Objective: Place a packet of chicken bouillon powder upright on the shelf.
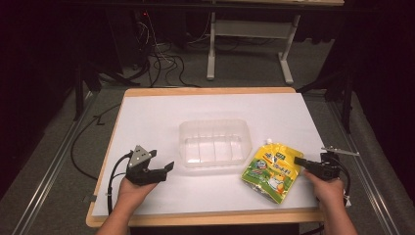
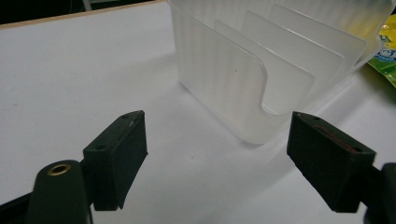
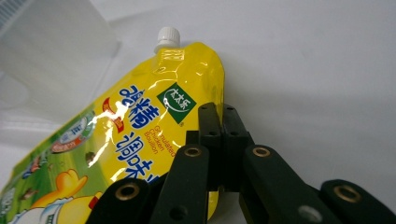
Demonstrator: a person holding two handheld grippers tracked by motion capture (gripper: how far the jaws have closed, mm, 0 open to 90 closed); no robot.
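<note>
A yellow spouted pouch [image 1: 271, 171] with a white cap lies flat on the white table, right of a clear plastic container [image 1: 214, 123]. My right gripper [image 1: 298, 160] reaches in from the right. In the right gripper view its jaws [image 3: 223, 112] meet on the right edge of the pouch [image 3: 140, 116], shut on it. My left gripper [image 1: 162, 160] rests at the front left, open, with nothing between its fingers. In the left gripper view the gripper [image 2: 217, 123] faces the container [image 2: 224, 79], which has several upright dividers inside, and a corner of the pouch [image 2: 385, 51] shows at the far right.
The white sheet [image 1: 161, 112] covers a wooden table with bare room at the back and left. Cables [image 1: 161, 61] and a desk frame [image 1: 249, 29] stand on the floor beyond the far edge. The container [image 3: 56, 46] is at the upper left in the right gripper view.
</note>
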